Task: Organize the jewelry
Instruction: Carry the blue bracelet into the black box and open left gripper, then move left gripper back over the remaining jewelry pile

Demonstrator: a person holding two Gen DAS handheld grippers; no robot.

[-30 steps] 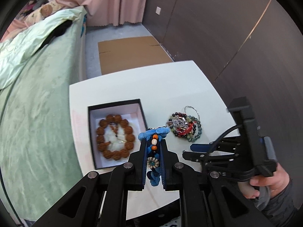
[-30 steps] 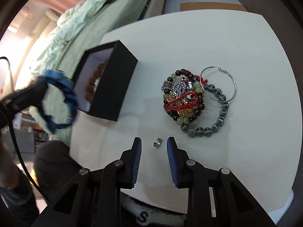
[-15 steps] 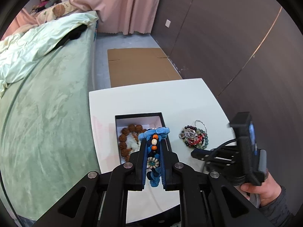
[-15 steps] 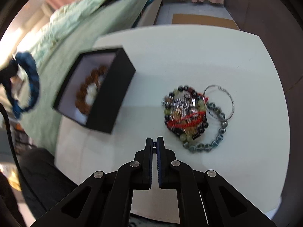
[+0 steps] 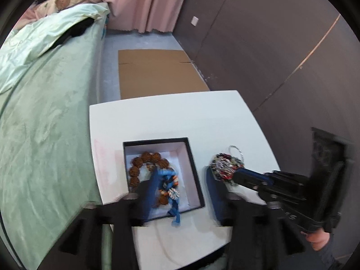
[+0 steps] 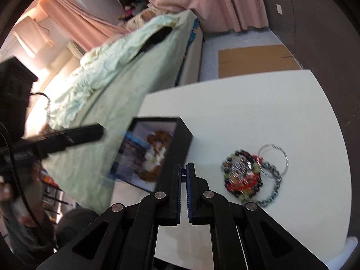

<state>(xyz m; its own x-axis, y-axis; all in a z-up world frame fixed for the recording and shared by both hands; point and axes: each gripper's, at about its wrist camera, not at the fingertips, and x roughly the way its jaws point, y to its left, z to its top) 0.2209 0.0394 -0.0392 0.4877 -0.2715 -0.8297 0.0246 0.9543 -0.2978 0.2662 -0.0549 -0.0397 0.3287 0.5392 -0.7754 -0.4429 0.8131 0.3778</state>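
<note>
Blue bracelet (image 5: pixel 169 185) now dropped into black box (image 5: pixel 193 157) beside one brown bracelet (image 5: pixel 144 159); left fingers (image 5: pixel 149 193) spread, right fingers (image 6: pixel 176 180) pinching tiny bead (image 6: pixel 184 172).

Bedroom in a home.
Bed (image 5: pixel 45 117) with rumpled pale green bedding beside a small white table (image 5: pixel 180 117); pink curtains (image 5: pixel 139 2) to the floor, flattened cardboard (image 5: pixel 155 72) on grey floor, dark wall (image 5: pixel 270 33) with a light switch (image 5: pixel 194 20).
</note>
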